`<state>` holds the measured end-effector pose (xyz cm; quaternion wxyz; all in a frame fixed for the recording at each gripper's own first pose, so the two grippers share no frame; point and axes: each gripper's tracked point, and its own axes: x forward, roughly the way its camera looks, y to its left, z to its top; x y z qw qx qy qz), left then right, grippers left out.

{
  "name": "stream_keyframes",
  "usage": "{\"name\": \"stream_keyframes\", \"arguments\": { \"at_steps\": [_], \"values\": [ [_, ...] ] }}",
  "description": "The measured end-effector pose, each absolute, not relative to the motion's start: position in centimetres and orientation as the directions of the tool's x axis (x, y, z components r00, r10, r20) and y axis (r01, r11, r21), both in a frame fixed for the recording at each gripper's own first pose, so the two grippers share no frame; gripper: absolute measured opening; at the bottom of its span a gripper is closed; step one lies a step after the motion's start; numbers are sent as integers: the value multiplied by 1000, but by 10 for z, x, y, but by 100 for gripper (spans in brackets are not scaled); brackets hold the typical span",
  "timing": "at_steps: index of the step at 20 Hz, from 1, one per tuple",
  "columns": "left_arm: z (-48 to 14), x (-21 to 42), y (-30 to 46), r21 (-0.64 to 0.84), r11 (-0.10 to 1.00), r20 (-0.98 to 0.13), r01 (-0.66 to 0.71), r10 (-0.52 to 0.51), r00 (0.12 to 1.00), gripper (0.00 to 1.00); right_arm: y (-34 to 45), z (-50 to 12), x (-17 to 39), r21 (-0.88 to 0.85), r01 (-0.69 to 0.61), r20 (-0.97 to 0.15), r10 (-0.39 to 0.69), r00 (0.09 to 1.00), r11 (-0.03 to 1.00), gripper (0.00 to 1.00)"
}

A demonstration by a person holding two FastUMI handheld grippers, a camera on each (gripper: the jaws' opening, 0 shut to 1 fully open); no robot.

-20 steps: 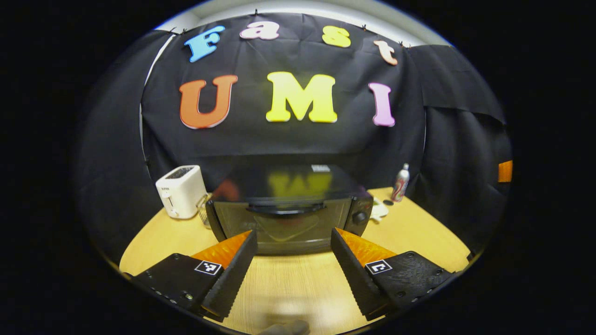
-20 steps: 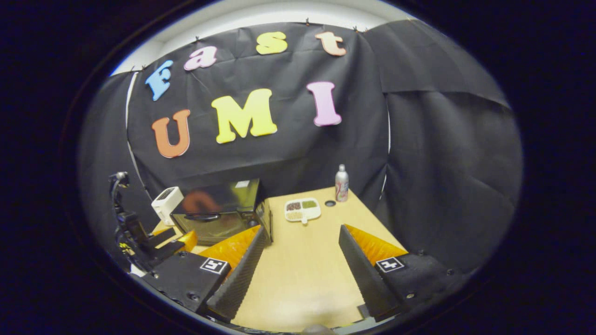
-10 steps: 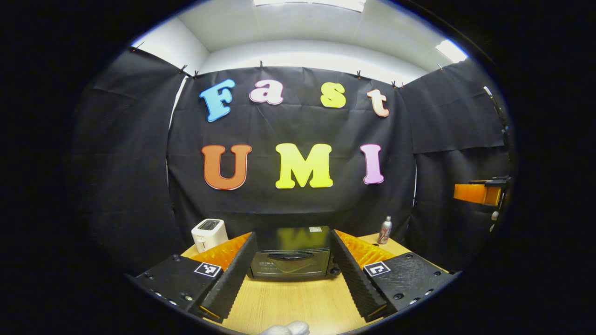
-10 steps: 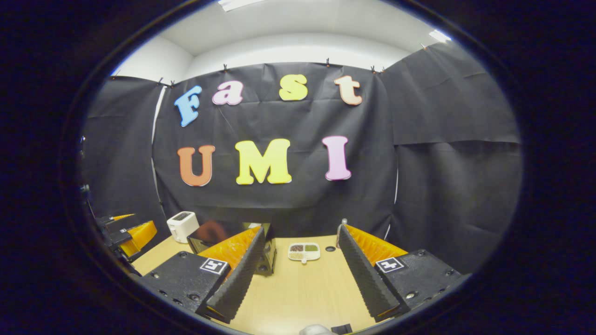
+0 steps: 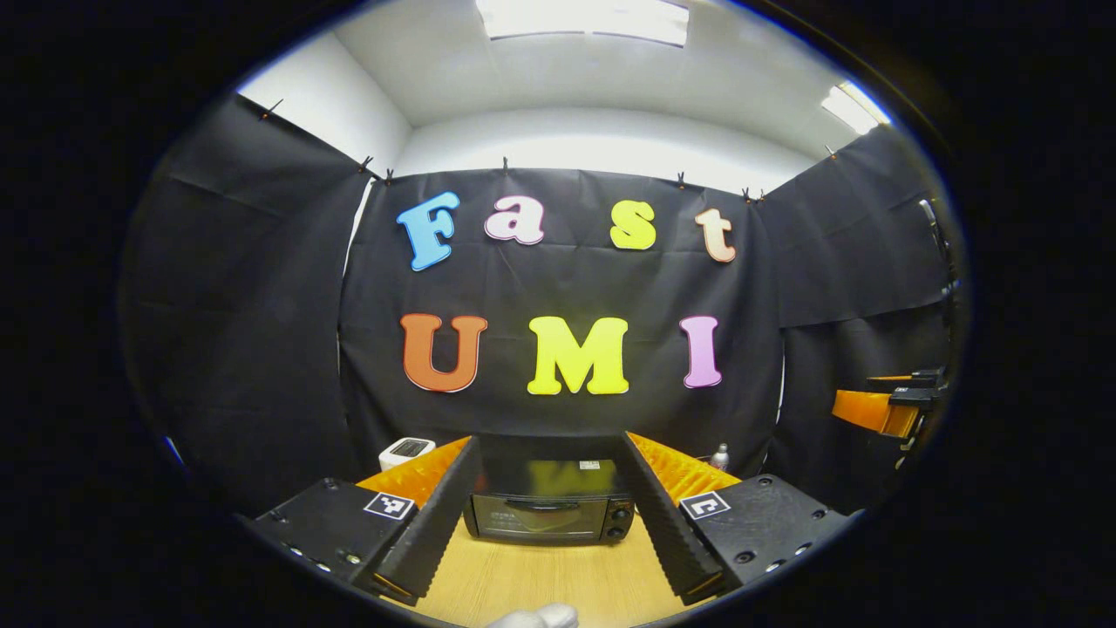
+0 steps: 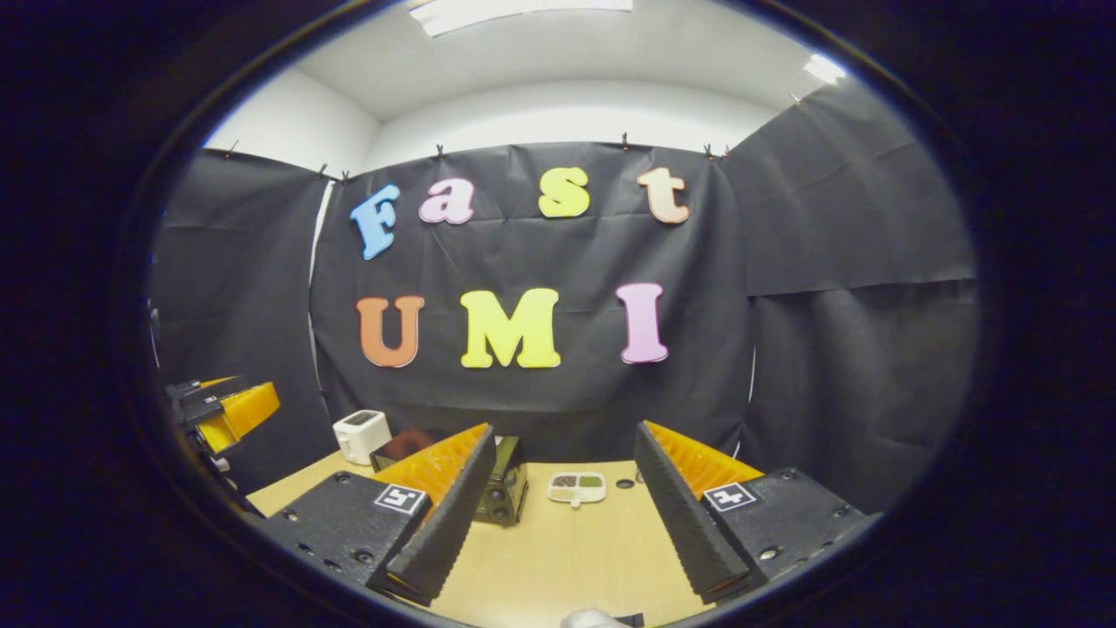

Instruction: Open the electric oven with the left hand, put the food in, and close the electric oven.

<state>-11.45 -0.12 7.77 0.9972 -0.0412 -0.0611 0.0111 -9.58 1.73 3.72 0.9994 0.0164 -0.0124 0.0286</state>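
Straight ahead of the left gripper (image 5: pixel 549 515), framed between its two spread fingers, sits the electric oven (image 5: pixel 547 515) with its door shut and the dark handle (image 5: pixel 542 504) running across the top of the glass. Nothing is held; the jaws stand wide and well short of the oven. The right gripper (image 6: pixel 562 515) is likewise spread and empty, and ahead of it, slightly toward its left finger, lies the food tray (image 6: pixel 576 488), a small white divided dish, just beside the oven's control end.

The step in hand looks like the approach to the door. To do it well, the left gripper should come forward and level, centre on the handle, close both fingers around the bar, then pull out and down along the hinge's arc, not straight back, so the oven does not slide. The right gripper does best to wait clear of the door's swing.

Beyond the left finger of each gripper stands a white toaster (image 6: pixel 362 435). A bottle (image 5: pixel 719 456) shows past the left gripper's right finger, though at this distance its kind is hard to tell. The table (image 6: pixel 558 558) is pale wood, smooth and bare in front of both grippers. Black cloth hangs on three sides, under a white ceiling with lit panels.
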Motion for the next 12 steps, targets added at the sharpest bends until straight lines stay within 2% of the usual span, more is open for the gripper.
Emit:
{"name": "stream_keyframes", "arguments": {
  "at_steps": [10, 11, 12],
  "values": [
    [79, -124, -4, -72, 997, 115, -14, 22, 993, 95, 25, 42, -111, 31, -70, 46, 69, 997, 997, 96],
    [78, -124, -4, -71, 997, 110, -15, 23, 994, 95, 26, 43, -111, 31, -73, 48, 71, 996, 997, 100],
    [77, -124, -3, -70, 997, 108, -16, 24, 994, 95, 27, 42, -112, 34, -75, 48, 73, 996, 997, 96]
  ]
}}
